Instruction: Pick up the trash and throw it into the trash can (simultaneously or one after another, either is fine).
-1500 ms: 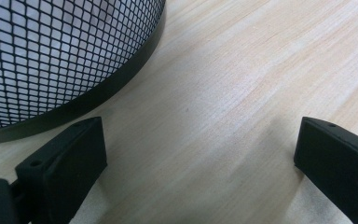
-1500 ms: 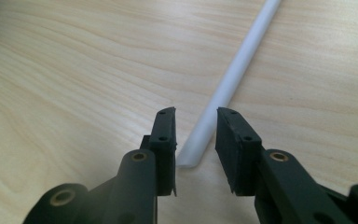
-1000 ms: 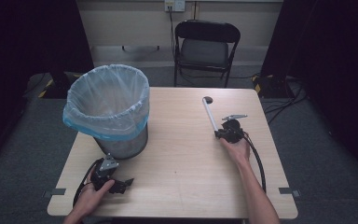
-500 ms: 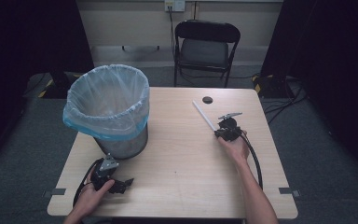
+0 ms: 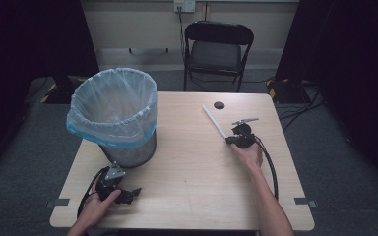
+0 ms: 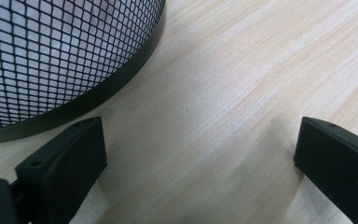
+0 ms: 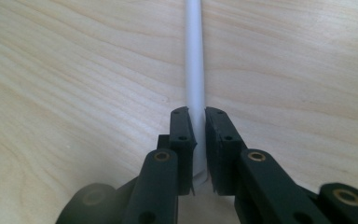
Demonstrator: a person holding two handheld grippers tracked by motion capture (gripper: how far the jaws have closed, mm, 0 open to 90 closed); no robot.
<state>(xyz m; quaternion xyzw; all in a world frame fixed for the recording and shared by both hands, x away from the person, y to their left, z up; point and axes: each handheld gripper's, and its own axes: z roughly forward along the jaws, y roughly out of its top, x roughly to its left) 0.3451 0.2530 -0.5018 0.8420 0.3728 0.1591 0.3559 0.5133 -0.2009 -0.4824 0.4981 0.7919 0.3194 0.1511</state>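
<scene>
Item: white tube [image 5: 214, 122], thin, straight, plain. Location: right half of the wooden table [image 5: 187, 187], lying flat or nearly so, slanting away from the person toward a small dark hole [image 5: 219, 105] in the tabletop; the far end stops short of that hole.

Hold: right gripper [image 5: 235, 137] is clamped on the tube's near end. In the right gripper view the two black pads pinch the tube [image 7: 195, 70] from either side, and the rest of its length runs forward, unsupported by the gripper.

Handling, as judged: light and fairly stiff, with a smooth surface that may slip or roll between flat pads. Gripped at one end, the long free length is likely to swing or droop when lifted. A hold nearer the middle would balance better; the present end grip suits pointing it down into a container.

Left gripper [image 5: 128, 194]: resting low on the near left of the table, jaws spread wide with nothing between them, just beside the mesh base of the waste bin [image 6: 51, 56].

Waste bin [image 5: 113, 113]: black mesh, lined with a pale blue bag, upright, well apart from the tube.

Background: folding chair [image 5: 217, 49] beyond the table.
</scene>
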